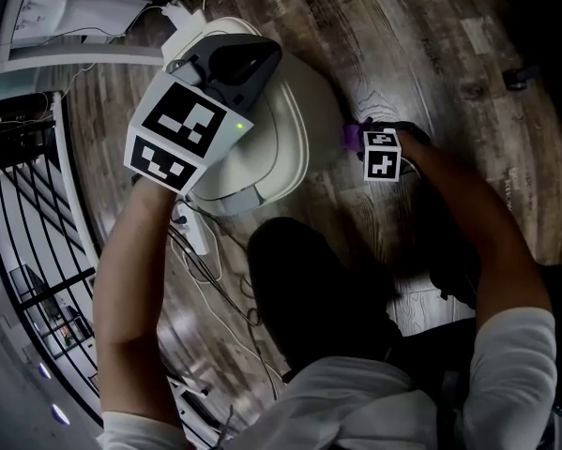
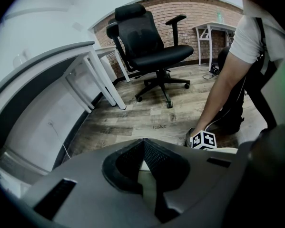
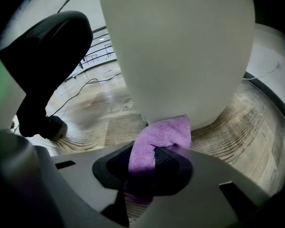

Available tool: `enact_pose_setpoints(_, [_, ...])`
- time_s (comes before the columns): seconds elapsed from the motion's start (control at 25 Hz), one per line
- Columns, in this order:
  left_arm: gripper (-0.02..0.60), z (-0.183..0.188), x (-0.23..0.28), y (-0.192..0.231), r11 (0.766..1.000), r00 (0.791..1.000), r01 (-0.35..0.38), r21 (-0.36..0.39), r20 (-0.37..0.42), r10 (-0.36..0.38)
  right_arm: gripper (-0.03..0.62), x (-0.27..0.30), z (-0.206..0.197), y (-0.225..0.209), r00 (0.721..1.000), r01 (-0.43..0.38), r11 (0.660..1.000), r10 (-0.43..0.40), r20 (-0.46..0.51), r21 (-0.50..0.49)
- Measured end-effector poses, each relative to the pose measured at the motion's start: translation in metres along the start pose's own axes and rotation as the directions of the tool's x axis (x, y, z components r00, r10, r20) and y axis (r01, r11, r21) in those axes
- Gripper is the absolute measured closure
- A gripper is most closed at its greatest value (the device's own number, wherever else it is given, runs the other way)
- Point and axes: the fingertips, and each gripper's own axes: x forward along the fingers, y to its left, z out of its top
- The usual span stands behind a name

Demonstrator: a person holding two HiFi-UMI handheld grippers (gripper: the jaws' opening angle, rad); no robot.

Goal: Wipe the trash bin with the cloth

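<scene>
**Wood floor [image 1: 402, 26] below, trash bin [image 3: 180, 51] dead ahead of my right tongs [image 3: 155, 148]**

Plank flooring runs under everything I am working on. My right tongs are clamped on the purple cloth [image 3: 163, 129], and its free end touches the bin's pale side wall, low down near the floor. The bin stands upright straight ahead of these jaws, its long axis rising above the cloth. I judge the next stroke has to follow that curved wall. My left tongs [image 2: 144, 144], jaws together and empty, sit over the bin's top, farther from the side being wiped.
</scene>
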Motion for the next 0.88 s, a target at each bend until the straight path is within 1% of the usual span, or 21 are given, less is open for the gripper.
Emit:
enact_pose_setpoints(0.12, [0.578,-0.001,0.0,0.0,1.0,1.0,-0.006,0.002,-0.006,0.006,0.49,-0.007,0.003,0.031,0.994,-0.108,0.993,0.107,-0.018,-0.047])
enact_pose_setpoints(0.2, [0.578,-0.001,0.002,-0.001,1.0,1.0,-0.008,0.002,-0.008,0.008,0.491,-0.019,0.001,0.048,0.978,-0.206,0.975,0.201,-0.06,-0.087])
enact_pose_setpoints(0.24, [0.578,0.0,0.002,-0.002,1.0,1.0,-0.008,0.0,-0.007,0.008,0.49,-0.028,-0.001,0.052,0.966,-0.251,0.964,0.243,-0.092,-0.088])
enact_pose_setpoints(0.28, [0.578,0.001,0.003,-0.002,1.0,1.0,-0.008,0.0,-0.005,0.008,0.49,-0.039,-0.005,0.051,0.953,-0.286,0.956,0.276,-0.127,-0.07])
enact_pose_setpoints(0.36, [0.578,0.002,0.002,-0.001,1.0,1.0,-0.006,0.002,-0.01,0.006,0.49,-0.061,-0.003,0.036,0.931,-0.327,0.945,0.322,-0.171,-0.001])
enact_pose_setpoints(0.44, [0.578,0.0,0.0,0.0,1.0,1.0,-0.008,0.003,-0.023,0.008,0.49,-0.082,0.003,0.011,0.92,-0.33,0.941,0.339,-0.197,0.074])
enact_pose_setpoints(0.48, [0.578,-0.001,0.0,-0.002,1.0,1.0,-0.007,0.002,-0.027,0.007,0.49,-0.091,0.004,-0.005,0.923,-0.309,0.945,0.325,-0.208,0.104])
enact_pose_setpoints(0.52, [0.578,0.0,0.001,-0.003,1.0,1.0,-0.006,-0.003,-0.029,0.005,0.49,-0.099,0.004,-0.025,0.934,-0.269,0.955,0.29,-0.21,0.126])
enact_pose_setpoints(0.6, [0.578,0.001,0.002,-0.001,1.0,0.999,-0.012,-0.014,-0.032,0.012,0.49,-0.11,0.004,-0.073,0.967,-0.145,0.979,0.17,-0.189,0.142])
enact_pose_setpoints(0.64, [0.578,0.001,0.003,0.0,1.0,0.999,-0.018,-0.018,-0.038,0.017,0.49,-0.109,0.004,-0.095,0.979,-0.079,0.988,0.102,-0.175,0.134])
enact_pose_setpoints(0.68, [0.578,0.001,0.003,0.0,1.0,0.999,-0.021,-0.018,-0.045,0.02,0.491,-0.108,0.002,-0.115,0.985,-0.011,0.994,0.03,-0.168,0.113])
enact_pose_setpoints(0.76, [0.578,0.001,0.007,-0.003,1.0,0.998,-0.028,-0.015,-0.055,0.027,0.491,-0.109,-0.004,-0.146,0.979,0.114,0.992,-0.105,-0.175,0.047])
enact_pose_setpoints(0.8, [0.578,0.001,0.008,-0.004,0.999,0.998,-0.034,-0.013,-0.056,0.033,0.49,-0.108,-0.008,-0.158,0.973,0.151,0.988,-0.144,-0.179,0.024])
enact_pose_setpoints(0.88, [0.578,0.001,0.009,-0.005,0.999,0.998,-0.043,-0.013,-0.056,0.042,0.49,-0.098,-0.012,-0.175,0.97,0.175,0.985,-0.171,-0.175,0.006])
